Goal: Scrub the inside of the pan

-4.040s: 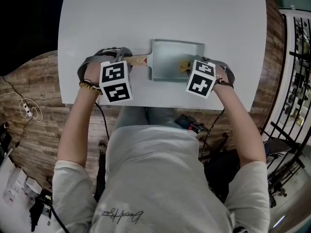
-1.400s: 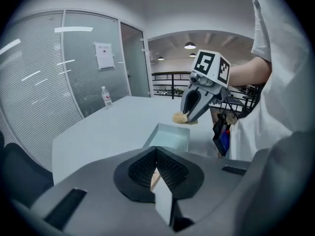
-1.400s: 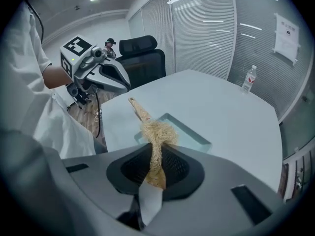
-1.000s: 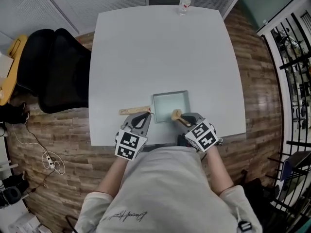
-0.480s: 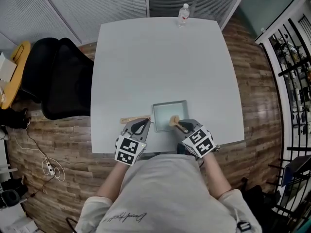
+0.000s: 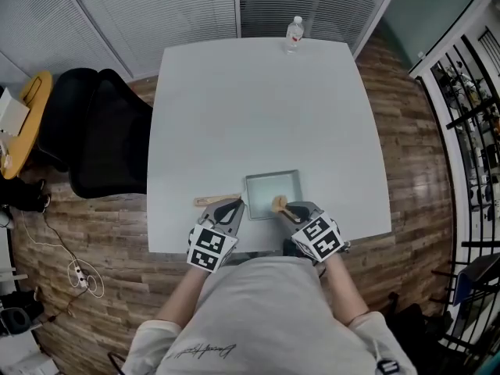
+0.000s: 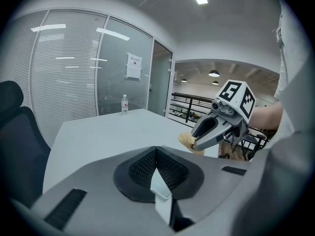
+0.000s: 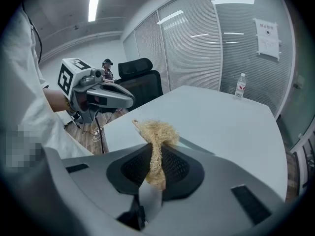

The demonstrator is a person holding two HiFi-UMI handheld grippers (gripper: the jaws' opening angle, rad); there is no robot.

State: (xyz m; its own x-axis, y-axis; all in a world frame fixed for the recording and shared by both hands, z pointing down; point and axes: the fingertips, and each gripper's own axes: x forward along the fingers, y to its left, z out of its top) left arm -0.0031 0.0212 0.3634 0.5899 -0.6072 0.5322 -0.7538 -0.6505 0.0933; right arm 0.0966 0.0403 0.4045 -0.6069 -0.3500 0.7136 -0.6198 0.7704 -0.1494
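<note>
Pan (image 6: pixel 269 186) barely visible behind jaws; right gripper (image 6: pixel 293 211) clamps scrubber (image 8: pixel 156 131); left gripper (image 6: pixel 230 206) closed, handle (image 6: pixel 209 201) contact unclear.

We are in an office, in what looks like a glass-walled meeting room. A large white table (image 6: pixel 258 108) fills the middle, with a black swivel chair (image 6: pixel 105 135) just beside it and a water bottle (image 6: pixel 294 31) standing at its far edge. Glass partitions (image 7: pixel 74 73) with horizontal blinds close the room off, and we see a paper notice (image 7: pixel 134 66) stuck on one pane. A strip light (image 8: pixel 93 1) runs along the ceiling. The floor (image 6: pixel 406 131) is wood plank, and cables (image 6: pixel 82 274) trail across it.
</note>
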